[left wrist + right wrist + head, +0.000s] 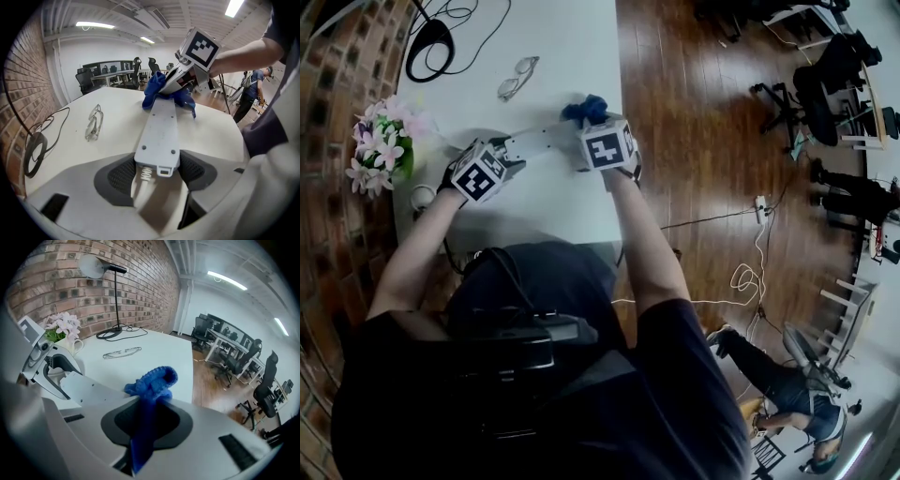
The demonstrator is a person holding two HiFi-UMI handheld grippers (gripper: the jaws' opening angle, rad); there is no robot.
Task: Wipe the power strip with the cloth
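Observation:
A long white power strip [161,129] lies across the white table [112,126], its cord end clamped in my left gripper [157,164], which is shut on it. In the head view the power strip [539,142] runs between the two grippers, my left gripper [502,159] at its near-left end. My right gripper [147,416] is shut on a bunched blue cloth [152,383], and the blue cloth [164,91] presses on the strip's far end. From above, the cloth [584,108] pokes out past my right gripper [591,127]. The strip [89,392] shows at the left of the right gripper view.
A pair of clear glasses [517,78] lies on the table beyond the strip. A black lamp base and cable [429,42] sit at the far end. Pink and white flowers in a white pot [382,141] stand by the brick wall. Office chairs [811,89] stand on the wooden floor.

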